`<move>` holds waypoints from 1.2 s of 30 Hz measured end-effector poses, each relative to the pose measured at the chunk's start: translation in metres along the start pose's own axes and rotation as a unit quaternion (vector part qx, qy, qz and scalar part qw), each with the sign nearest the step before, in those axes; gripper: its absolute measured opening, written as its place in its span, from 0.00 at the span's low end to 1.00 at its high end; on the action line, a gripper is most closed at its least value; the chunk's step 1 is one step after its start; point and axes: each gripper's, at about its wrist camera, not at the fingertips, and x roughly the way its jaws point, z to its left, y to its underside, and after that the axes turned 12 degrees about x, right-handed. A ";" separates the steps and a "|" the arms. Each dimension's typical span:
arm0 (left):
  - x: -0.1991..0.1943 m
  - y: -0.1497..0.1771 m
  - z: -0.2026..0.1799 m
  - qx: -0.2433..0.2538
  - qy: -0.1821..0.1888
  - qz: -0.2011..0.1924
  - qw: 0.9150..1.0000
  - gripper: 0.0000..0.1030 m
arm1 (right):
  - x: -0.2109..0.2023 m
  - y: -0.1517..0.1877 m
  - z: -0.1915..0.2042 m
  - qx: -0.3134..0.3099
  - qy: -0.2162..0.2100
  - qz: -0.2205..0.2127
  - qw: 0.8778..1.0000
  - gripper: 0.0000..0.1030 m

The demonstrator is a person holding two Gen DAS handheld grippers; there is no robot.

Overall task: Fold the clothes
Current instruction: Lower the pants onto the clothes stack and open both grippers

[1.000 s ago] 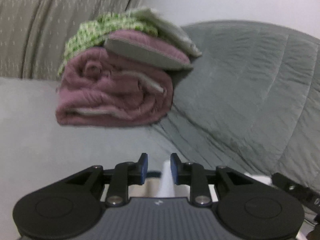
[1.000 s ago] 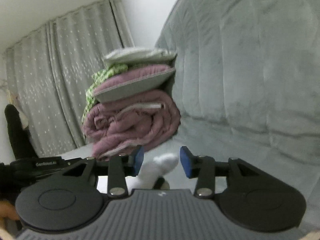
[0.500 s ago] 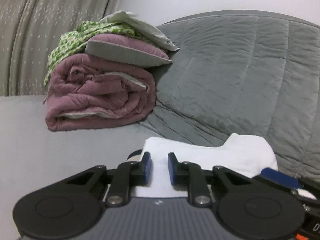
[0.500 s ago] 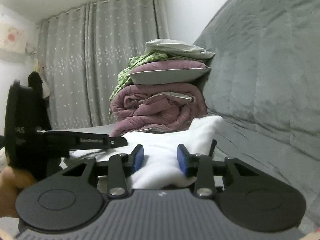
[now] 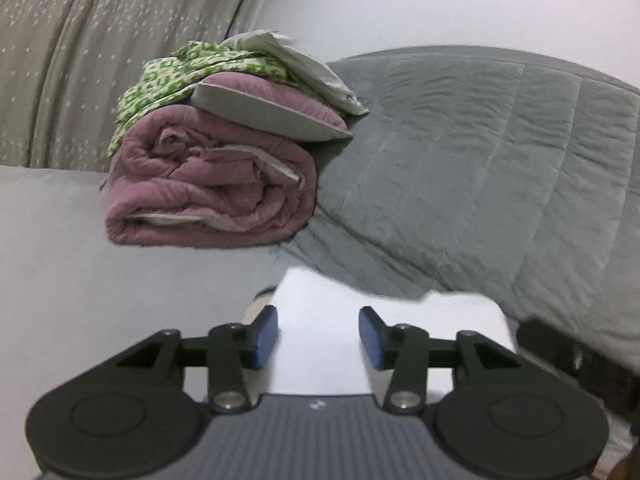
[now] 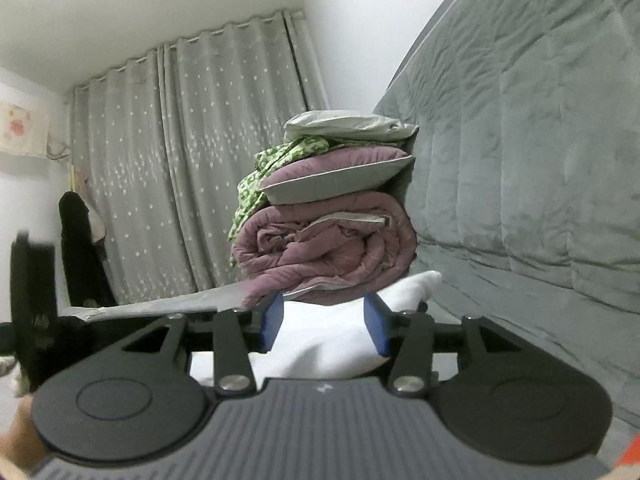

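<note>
A folded white garment point(image 5: 384, 312) lies on the grey bed surface point(image 5: 80, 280) at the foot of a grey quilted backrest point(image 5: 480, 160). My left gripper point(image 5: 318, 332) is open just over the garment's near edge, its blue pads wide apart. In the right wrist view the same white garment point(image 6: 328, 340) bulges up between the blue pads of my right gripper point(image 6: 324, 326), which stands open around it. The left gripper's dark body point(image 6: 32, 300) shows blurred at the left edge of that view.
A stack of bedding point(image 5: 208, 196) stands just beyond the garment: a rolled mauve quilt, a mauve pillow, green patterned cloth and a pale pillow. Grey starred curtains point(image 6: 180, 160) hang behind. A dark garment point(image 6: 80, 248) hangs at far left. A hand point(image 6: 20, 432) shows at the lower left.
The left gripper, shut on the white garment before, has opened. The garment came down from mid-air onto the bed. The right gripper's opening looks unchanged.
</note>
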 end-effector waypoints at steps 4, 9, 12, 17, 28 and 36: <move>-0.036 0.005 -0.007 0.005 -0.012 0.059 0.998 0.69 | -0.018 -0.013 0.020 -0.005 0.018 0.034 0.999 0.59; -0.075 0.019 -0.012 0.039 -0.057 0.098 0.993 0.89 | -0.037 -0.023 0.037 0.012 0.041 0.078 0.996 0.78; -0.081 0.032 -0.018 0.067 -0.094 0.119 0.986 0.96 | -0.040 -0.011 0.045 -0.002 0.089 0.089 0.992 0.89; -0.071 0.051 -0.019 0.108 -0.139 0.157 0.972 0.99 | -0.025 0.009 0.043 -0.001 0.136 0.105 0.985 1.00; -0.053 0.064 -0.024 0.096 -0.128 0.223 0.962 0.99 | 0.042 0.014 0.037 -0.020 0.175 0.143 0.974 1.00; -0.057 0.061 -0.035 0.104 -0.126 0.203 0.965 0.99 | 0.062 0.013 0.031 -0.032 0.211 0.138 0.967 1.00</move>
